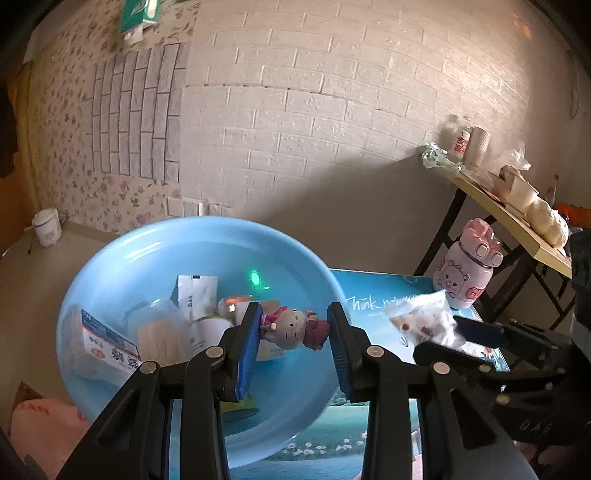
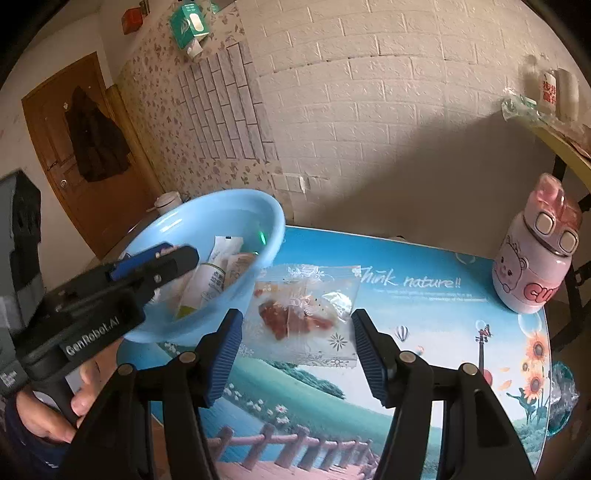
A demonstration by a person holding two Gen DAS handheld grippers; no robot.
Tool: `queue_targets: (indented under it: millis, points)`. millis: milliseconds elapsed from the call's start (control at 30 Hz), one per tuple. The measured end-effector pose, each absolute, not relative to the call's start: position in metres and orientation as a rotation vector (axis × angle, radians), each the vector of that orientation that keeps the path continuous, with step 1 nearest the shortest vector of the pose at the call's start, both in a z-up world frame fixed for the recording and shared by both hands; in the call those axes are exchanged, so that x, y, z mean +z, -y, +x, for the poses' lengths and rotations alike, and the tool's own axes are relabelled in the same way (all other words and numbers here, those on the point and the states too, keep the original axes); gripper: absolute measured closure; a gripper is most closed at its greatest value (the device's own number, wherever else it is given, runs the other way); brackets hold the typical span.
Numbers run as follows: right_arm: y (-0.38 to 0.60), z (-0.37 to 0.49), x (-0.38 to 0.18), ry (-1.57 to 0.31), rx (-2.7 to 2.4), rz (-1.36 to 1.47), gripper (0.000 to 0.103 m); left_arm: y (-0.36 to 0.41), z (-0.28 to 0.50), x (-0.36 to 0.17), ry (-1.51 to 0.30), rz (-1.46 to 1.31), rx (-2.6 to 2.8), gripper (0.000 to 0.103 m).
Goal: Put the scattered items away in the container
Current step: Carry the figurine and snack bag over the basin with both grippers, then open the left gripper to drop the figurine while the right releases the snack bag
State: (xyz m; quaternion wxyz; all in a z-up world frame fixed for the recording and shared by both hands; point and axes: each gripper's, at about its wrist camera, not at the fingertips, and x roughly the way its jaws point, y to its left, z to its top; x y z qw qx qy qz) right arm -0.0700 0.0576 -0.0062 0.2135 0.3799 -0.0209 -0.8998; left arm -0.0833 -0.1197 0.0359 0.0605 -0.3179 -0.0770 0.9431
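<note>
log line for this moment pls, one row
left gripper: shut on cat toy, over basin | right gripper: holds snack bag beside basin | bottle: on table

Pink bear-print bottle (image 2: 535, 254) stands upright at the far corner of the picture-printed desk (image 2: 424, 332). A dark coat (image 2: 96, 140) hangs on the brown door (image 2: 74, 177); green tissue box (image 2: 189, 23) up high.

Both handheld grippers are black plastic linkages with silver round rivets at the pivots and ribbed blue pads lining the jaws. The left gripper (image 2: 155, 258) bears white "GenRobot.AI" lettering on its body. A dark sleeve (image 2: 22, 439) covers the wrist at 8 o'clock.
</note>
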Motion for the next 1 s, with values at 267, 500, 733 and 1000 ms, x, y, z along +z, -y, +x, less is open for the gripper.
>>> queue_targets:
  millis: [267,500,733,1000]
  points:
    - [-0.041,-0.079,-0.006,0.075,-2.515,1.025,0.041,0.138,-0.081,0.032,0.257,-0.954,2.877,0.069]
    - [-0.023,-0.083,0.0,0.068,-2.499,0.981,0.041,0.161,-0.083,0.03,0.291,-0.958,2.909,0.069]
    - [-0.006,-0.093,-0.003,0.074,-2.481,0.978,0.041,0.176,-0.084,0.02,0.317,-0.978,2.909,0.069]
    - [0.017,-0.101,-0.007,0.04,-2.45,0.981,0.041,0.196,-0.087,0.013,0.347,-0.99,2.929,0.069]
